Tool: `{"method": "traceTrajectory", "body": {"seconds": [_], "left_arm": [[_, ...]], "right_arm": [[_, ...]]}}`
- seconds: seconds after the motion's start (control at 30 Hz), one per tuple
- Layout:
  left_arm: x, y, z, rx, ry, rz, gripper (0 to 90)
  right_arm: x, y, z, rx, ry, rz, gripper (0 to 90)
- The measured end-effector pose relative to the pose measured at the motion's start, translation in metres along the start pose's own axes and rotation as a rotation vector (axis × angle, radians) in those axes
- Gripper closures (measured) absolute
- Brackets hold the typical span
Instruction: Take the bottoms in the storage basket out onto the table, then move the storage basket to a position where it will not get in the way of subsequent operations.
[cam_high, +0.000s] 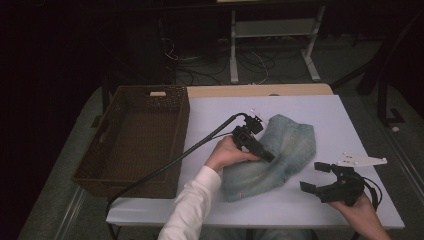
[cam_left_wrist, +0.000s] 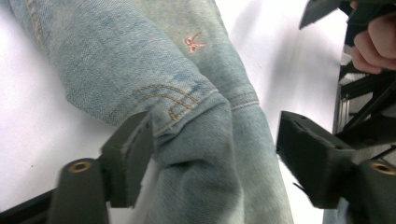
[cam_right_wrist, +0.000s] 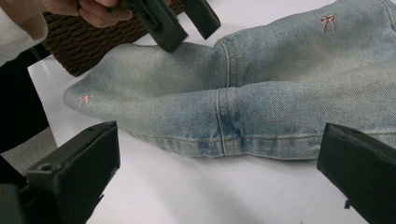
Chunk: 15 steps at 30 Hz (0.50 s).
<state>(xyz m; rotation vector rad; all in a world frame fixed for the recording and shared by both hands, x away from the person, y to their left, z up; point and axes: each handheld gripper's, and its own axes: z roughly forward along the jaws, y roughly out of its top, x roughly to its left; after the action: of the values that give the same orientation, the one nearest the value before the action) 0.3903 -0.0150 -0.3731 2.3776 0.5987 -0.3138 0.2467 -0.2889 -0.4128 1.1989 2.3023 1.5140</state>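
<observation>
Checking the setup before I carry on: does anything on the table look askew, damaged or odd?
Nothing looks damaged. The jeans lie folded but bunched on the table, not in the wicker basket. The left gripper sits open over them; the right gripper waits open beside them.

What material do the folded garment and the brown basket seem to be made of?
Folded garment: looks like faded light-blue denim, matte, with visible twill weave, tan double stitching and small pink embroidered bows. Brown basket: seems woven wicker or rattan, dark and matte; whether natural or plastic fibre is unclear.

Our left gripper (cam_high: 268, 156): jaws parted, angled down-right, left hand (cam_high: 227, 154) wrapped round body. Our right gripper (cam_high: 315, 177): jaws wide apart, pointing left, right hand (cam_high: 361, 207) beneath.
</observation>
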Motion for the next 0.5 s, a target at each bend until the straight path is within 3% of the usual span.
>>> {"method": "traceTrajectory", "body": {"seconds": [0.13, 0.27, 0.5], "left_arm": [[-0.003, -0.003, -0.009, -0.023, 0.015, 0.003, 22.7], [0.001, -0.011, -0.017, -0.011, 0.071, -0.009, 17.4], [0.002, -0.025, -0.038, -0.081, 0.082, -0.048, 13.2]], "right_arm": [[0.0, 0.0, -0.001, -0.005, -0.005, 0.001, 0.0], [0.0, 0.0, -0.001, -0.003, -0.009, 0.003, 0.0], [-0.003, 0.005, -0.002, 0.009, -0.008, 0.033, 0.0]]}}
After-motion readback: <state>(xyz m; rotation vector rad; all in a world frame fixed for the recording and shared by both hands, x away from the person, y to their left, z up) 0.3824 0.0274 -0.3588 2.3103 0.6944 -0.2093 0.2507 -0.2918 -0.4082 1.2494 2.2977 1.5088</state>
